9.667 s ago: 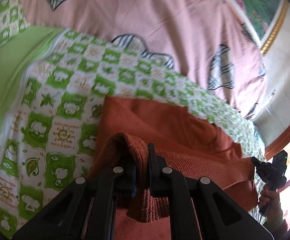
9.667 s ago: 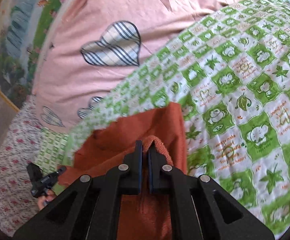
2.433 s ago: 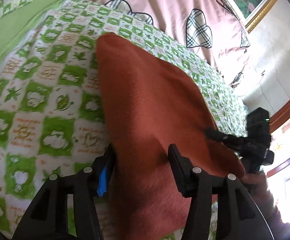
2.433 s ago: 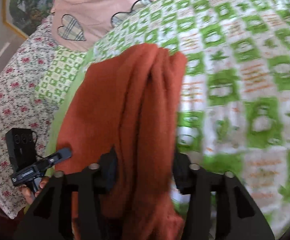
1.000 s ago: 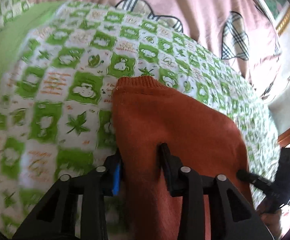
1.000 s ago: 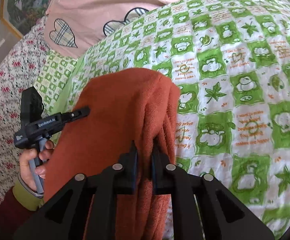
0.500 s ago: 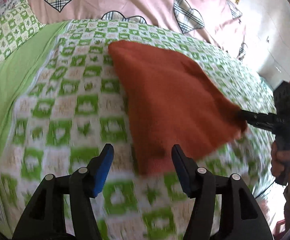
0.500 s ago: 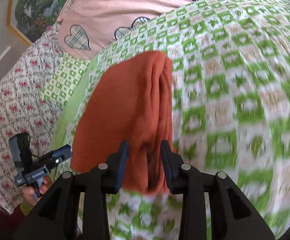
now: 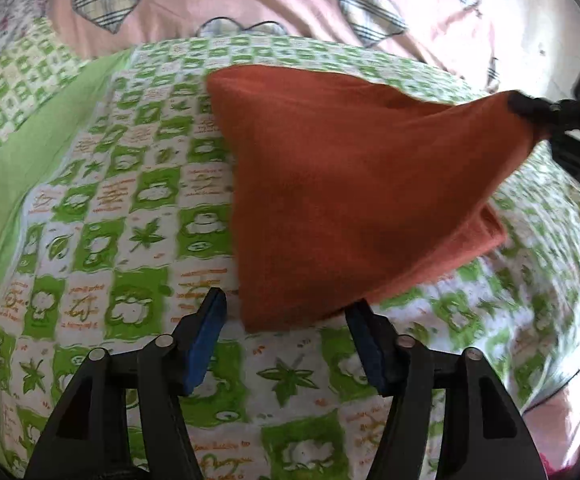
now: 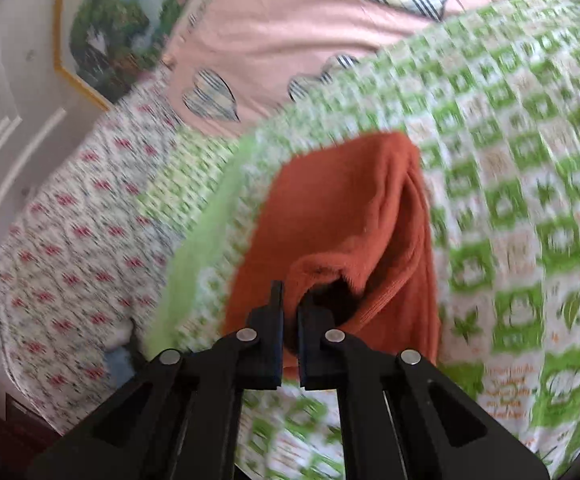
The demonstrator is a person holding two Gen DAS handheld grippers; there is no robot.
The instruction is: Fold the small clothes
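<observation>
Now, with left gripper (image 9: 285, 320) fingers released just short of the sweater (image 9: 342, 184), keep the right gripper (image 10: 290, 312) clenched on its raised corner, carry it across, lay it flat mid-bed on the blanket (image 9: 137, 200).

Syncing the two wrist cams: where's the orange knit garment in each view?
Left wrist: orange knit garment fills centre-right, one corner lifted at the right edge by the right gripper; left gripper open just short of its near corner.
Right wrist: garment centre, corner clamped in the jaws.
Shared landmark: green checked bedspread.
</observation>
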